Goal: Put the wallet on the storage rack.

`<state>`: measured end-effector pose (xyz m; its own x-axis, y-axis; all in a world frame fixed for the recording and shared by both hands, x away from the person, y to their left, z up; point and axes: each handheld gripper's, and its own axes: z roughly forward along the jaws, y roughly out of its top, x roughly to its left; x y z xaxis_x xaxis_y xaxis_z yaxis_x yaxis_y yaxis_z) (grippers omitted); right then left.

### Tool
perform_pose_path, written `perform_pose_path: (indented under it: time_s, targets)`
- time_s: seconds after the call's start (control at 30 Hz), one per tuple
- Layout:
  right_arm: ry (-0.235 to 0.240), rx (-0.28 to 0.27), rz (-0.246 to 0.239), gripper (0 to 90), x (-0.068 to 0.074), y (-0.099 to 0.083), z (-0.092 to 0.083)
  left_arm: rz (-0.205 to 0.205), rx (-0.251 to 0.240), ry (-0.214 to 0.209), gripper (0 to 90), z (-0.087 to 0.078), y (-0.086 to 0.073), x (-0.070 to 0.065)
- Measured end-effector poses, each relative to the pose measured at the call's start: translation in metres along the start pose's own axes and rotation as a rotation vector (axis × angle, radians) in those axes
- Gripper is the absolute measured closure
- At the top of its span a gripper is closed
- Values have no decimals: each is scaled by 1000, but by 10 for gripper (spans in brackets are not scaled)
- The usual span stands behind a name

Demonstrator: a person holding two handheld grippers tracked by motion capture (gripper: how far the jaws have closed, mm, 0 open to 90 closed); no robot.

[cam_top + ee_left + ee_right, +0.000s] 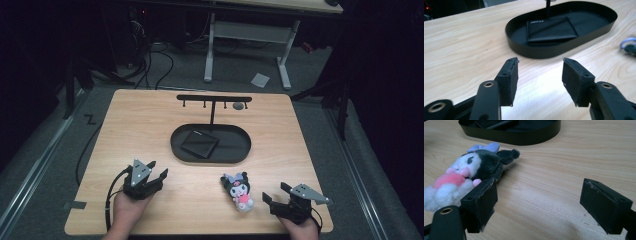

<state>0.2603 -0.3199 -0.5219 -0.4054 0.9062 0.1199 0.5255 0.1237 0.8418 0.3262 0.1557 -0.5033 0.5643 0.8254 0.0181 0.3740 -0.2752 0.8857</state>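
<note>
A small plush toy (239, 192) with a black head, lilac bow and pink-and-white body lies on the wooden table near the front right. In the right gripper view the plush toy (474, 167) lies just left of the left jaw, outside the gap. My right gripper (275, 191) (540, 185) is open, with bare wood between its jaws. At the front left, my left gripper (150, 172) (540, 66) is open over bare table and points at the black oval tray (175, 142) (536, 52). A flat black wallet (200, 144) (551, 28) lies in that tray.
A black T-shaped hook stand (214, 98) rises from the tray's far side, with a small grey item (238, 105) hanging near its right end. The table's front edge (200, 233) runs just behind both hands. The tray's wall (524, 137) lies beyond the plush.
</note>
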Motion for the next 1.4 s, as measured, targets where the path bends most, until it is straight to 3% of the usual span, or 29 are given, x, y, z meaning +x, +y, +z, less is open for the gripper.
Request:
perform_pose_path:
  time_s: [0.1, 0.17, 0.23, 0.3, 0.43, 0.77, 0.93, 1.0, 1.07, 1.1, 1.13, 1.2, 1.23, 1.27, 1.4]
  targets:
    - [-4, 5, -6, 144, -1, 0, 1, -13, 15, -6, 437, -4, -20, 3]
    - [-10, 5, 1, 144, -3, 0, 1, 6, 60, -11, 429, -5, -19, 6]
    - [-16, 3, 12, 144, -4, 0, 1, 0, 35, -15, 396, -8, -18, 9]
    - [-23, 7, 13, 144, -5, 0, 1, -33, 28, -38, 400, -8, -19, 12]
    - [-41, 20, 17, 145, -6, -2, 1, -9, 18, -39, 386, -5, -18, 10]
    - [-89, 54, 3, 154, -5, -2, 1, -8, 12, -51, 382, -4, -18, 9]
    - [-149, 122, -38, 194, -3, 5, 2, -10, -1, -66, 382, -6, -17, 6]
    - [-168, 195, -54, 212, -2, 14, 5, -5, -4, -74, 382, -7, -17, 5]
    - [-168, 225, -62, 212, -2, 17, 6, -5, -3, -77, 381, -7, -17, 6]
    - [-161, 294, -73, 210, -2, 24, 9, -9, -4, -79, 381, -7, -18, 6]
    - [-161, 294, -73, 210, -2, 24, 9, -9, -4, -79, 381, -7, -18, 6]
    - [-152, 386, -57, 206, -3, 35, 10, -34, -10, -89, 381, -8, -19, 8]
    - [-152, 386, -57, 206, -3, 35, 10, -34, -10, -89, 381, -8, -19, 8]
    - [-152, 435, -48, 204, -4, 41, 11, -28, -15, -88, 381, -8, -19, 8]
    - [-163, 520, -67, 190, -3, 46, 15, -12, -23, -86, 380, -10, -17, 8]
